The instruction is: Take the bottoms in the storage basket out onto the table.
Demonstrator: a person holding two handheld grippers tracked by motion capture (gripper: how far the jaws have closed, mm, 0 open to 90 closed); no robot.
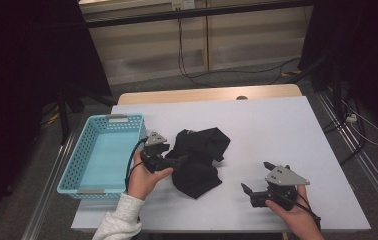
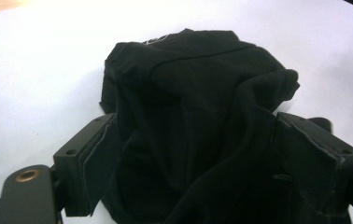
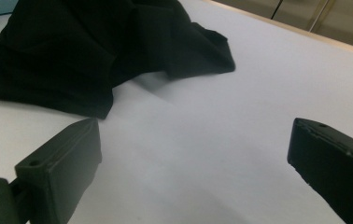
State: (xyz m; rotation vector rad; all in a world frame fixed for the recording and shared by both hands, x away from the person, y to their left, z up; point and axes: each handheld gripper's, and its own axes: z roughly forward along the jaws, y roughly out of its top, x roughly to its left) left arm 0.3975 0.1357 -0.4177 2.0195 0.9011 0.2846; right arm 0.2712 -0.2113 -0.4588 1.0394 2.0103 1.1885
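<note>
I am holding my left black two-jaw gripper [image 1: 179, 161] low, its jaws standing wide apart and pointing right. I am holding my right black two-jaw gripper [image 1: 257, 176] low, its jaws spread wide, pointing left toward the other hand.

A crumpled black cloth [image 1: 198, 161] lies bunched on the white table, just beside the basket.

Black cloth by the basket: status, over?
Left tongs open, jaws astride the black cloth. Right tongs open, empty, apart from the cloth. Cloth crumpled on the table, outside the blue basket. Nothing in the way.
</note>
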